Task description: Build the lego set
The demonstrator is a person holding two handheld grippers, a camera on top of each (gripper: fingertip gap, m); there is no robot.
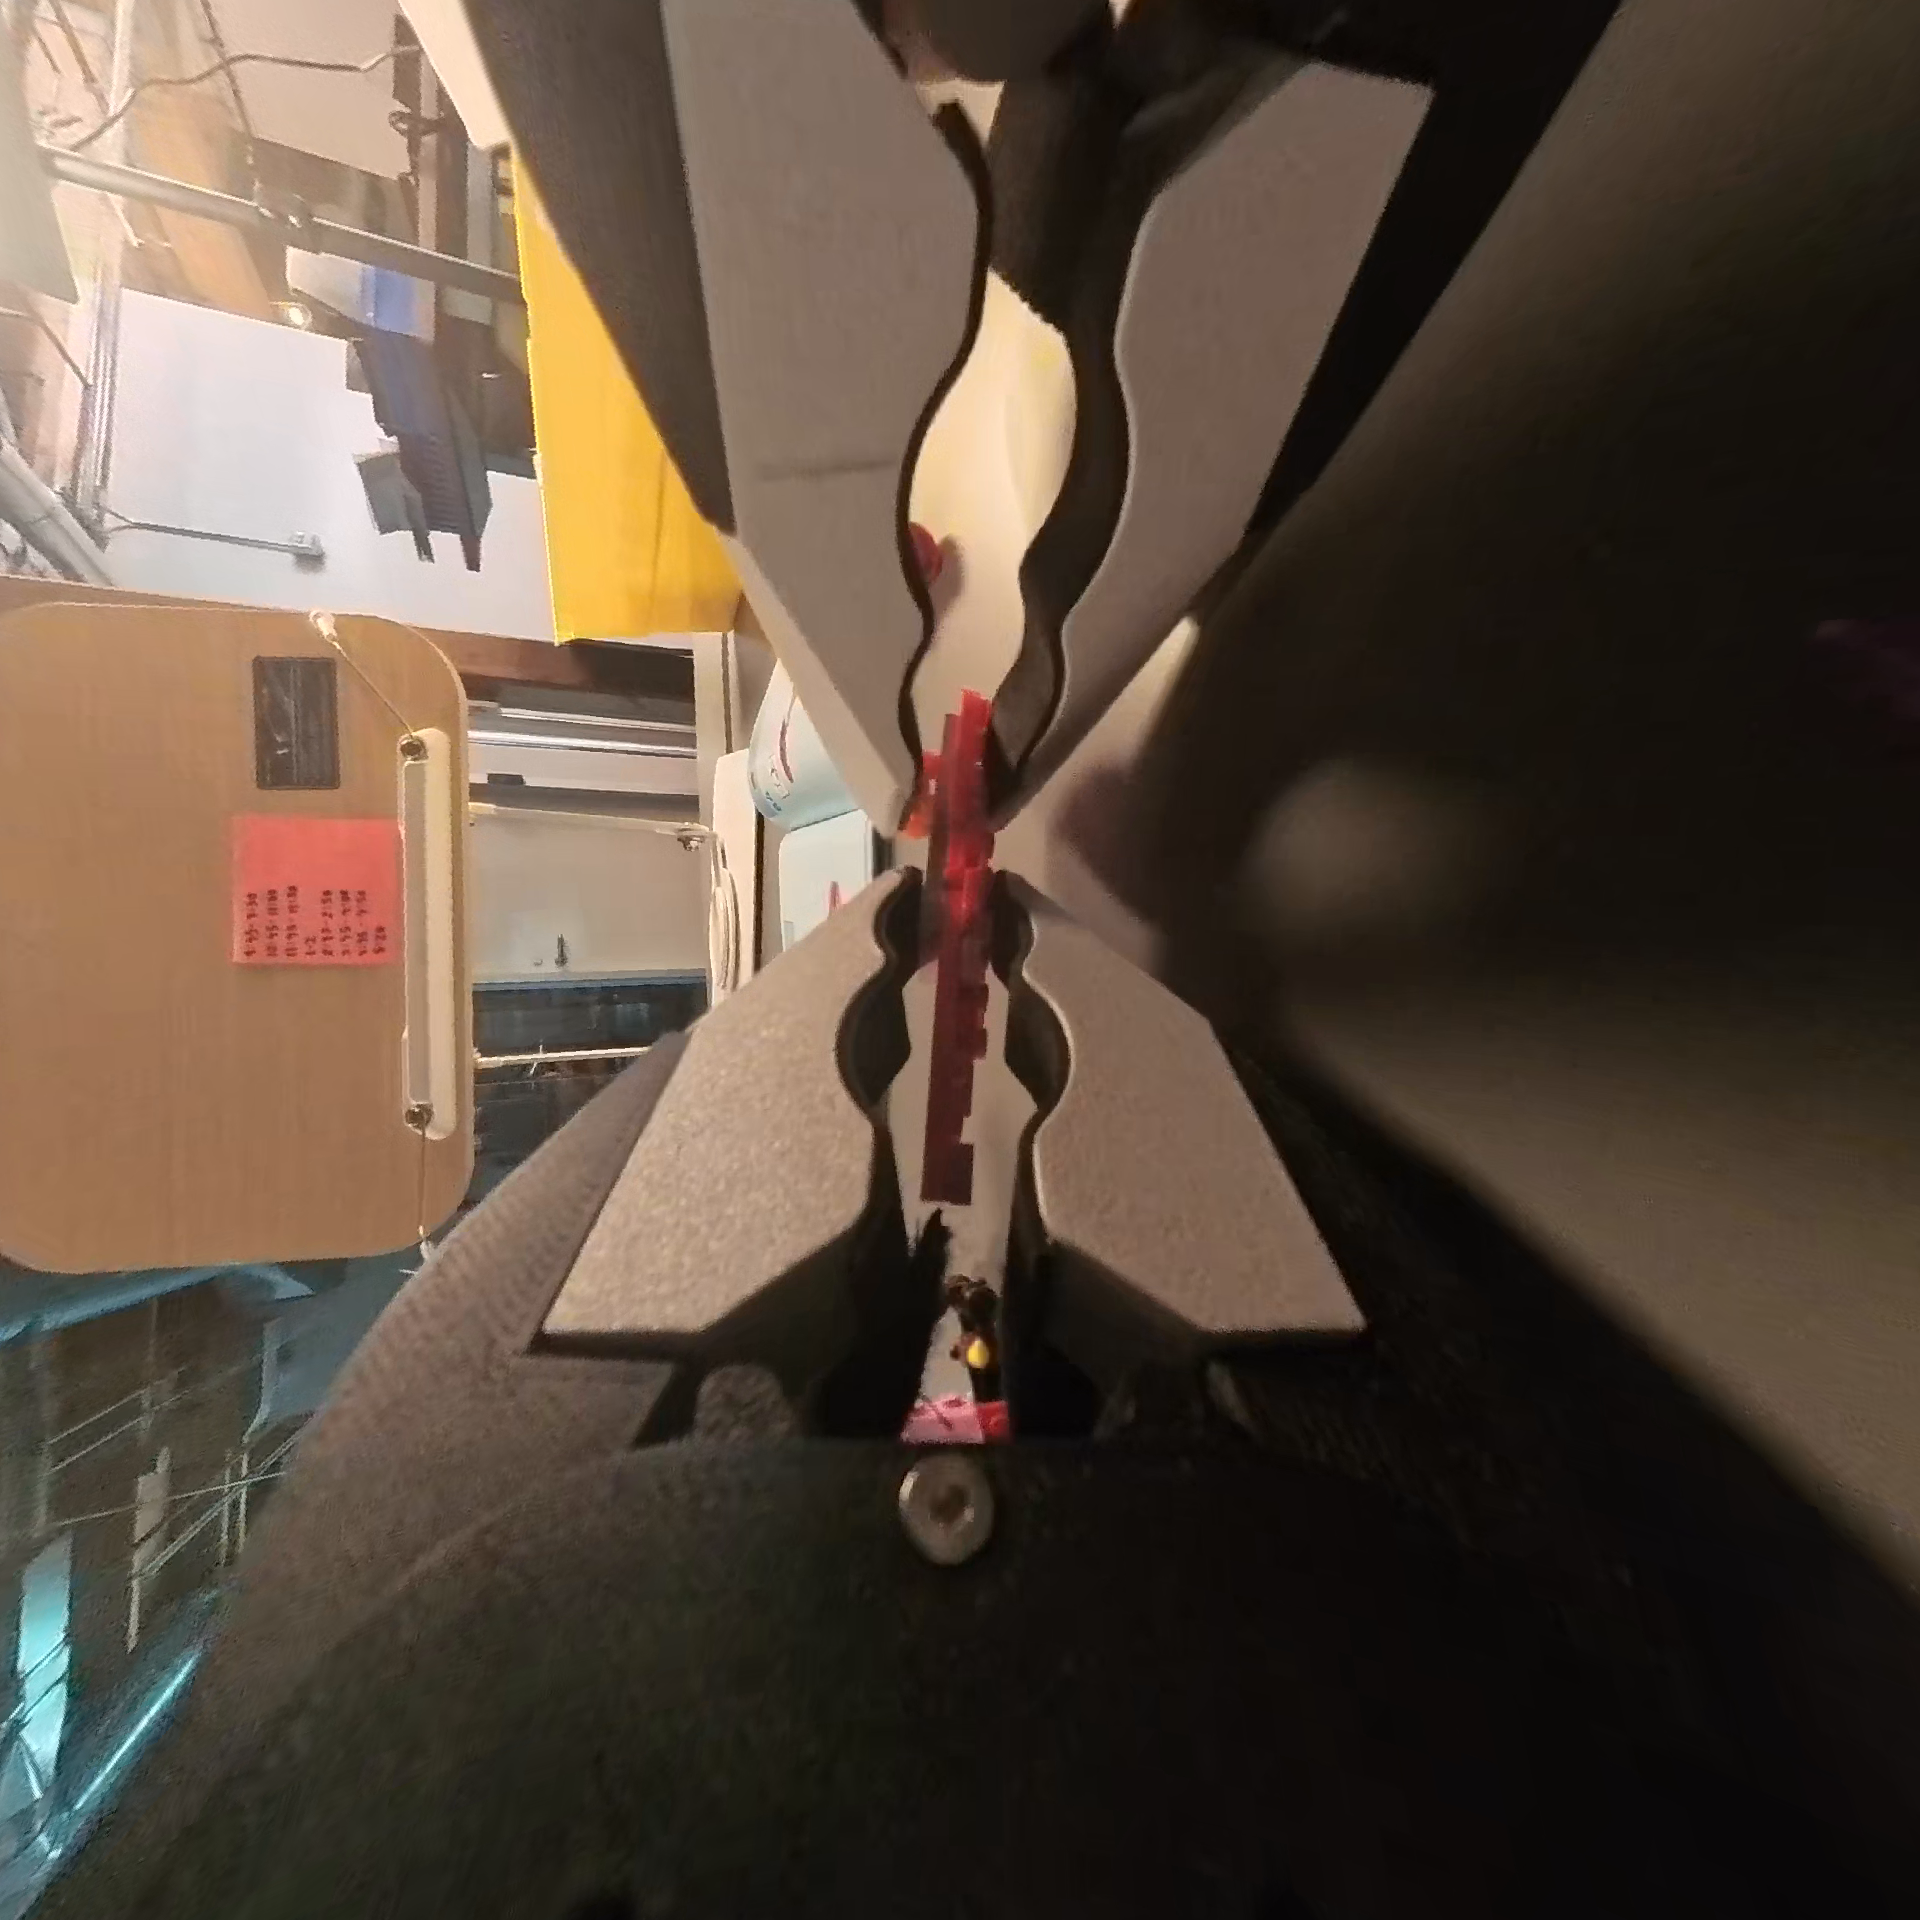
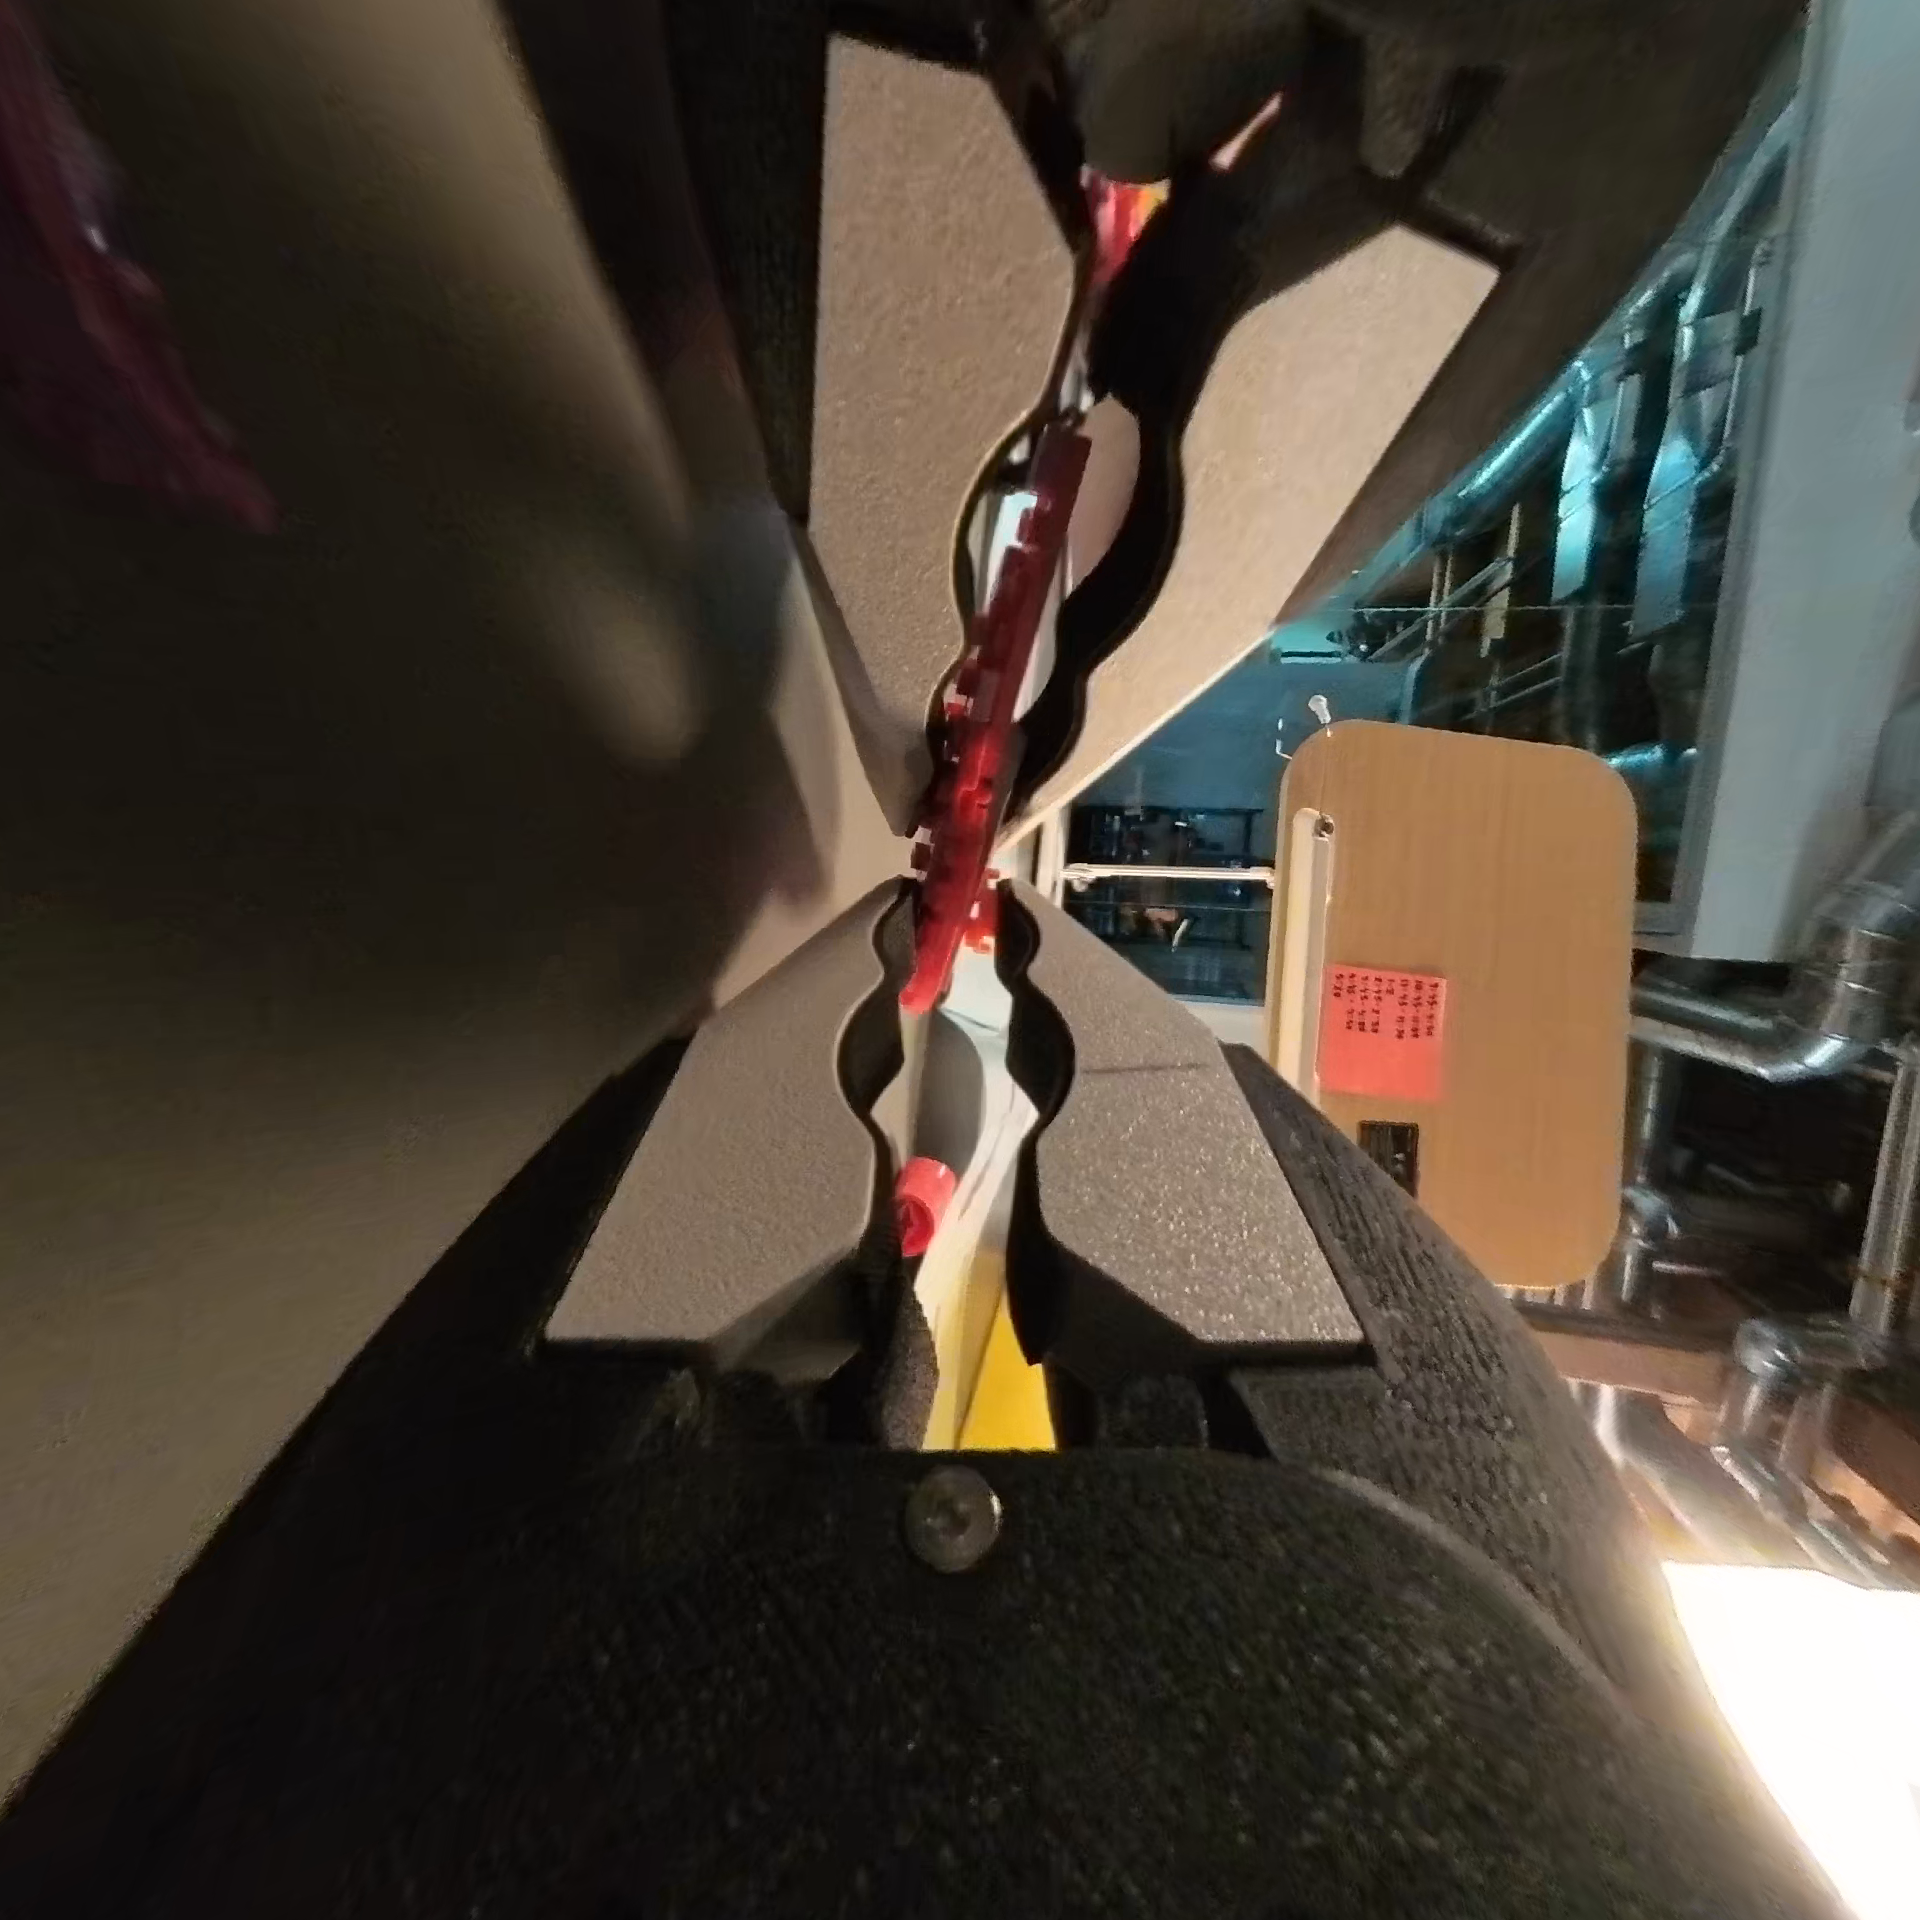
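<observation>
Both hand-held grippers (left (image 1: pixel 958 883), right (image 2: pixel 951 883)) pinch red studded strip (image 1: pixel 951 1039).

Object: a thin red toothed plastic strip (image 1: pixel 961 935), translucent, seen edge-on.
Shape: long and flat, with small square studs or notches along one side.
Pose: upright in the left wrist view, leaning slightly in the right wrist view (image 2: pixel 971 790).
Place: held in the air between the two facing grippers, reaching from one pair of jaws into the other.
Contact: left gripper (image 1: pixel 961 888) and right gripper (image 2: pixel 951 888) each pinch it, pads against its faces.
</observation>
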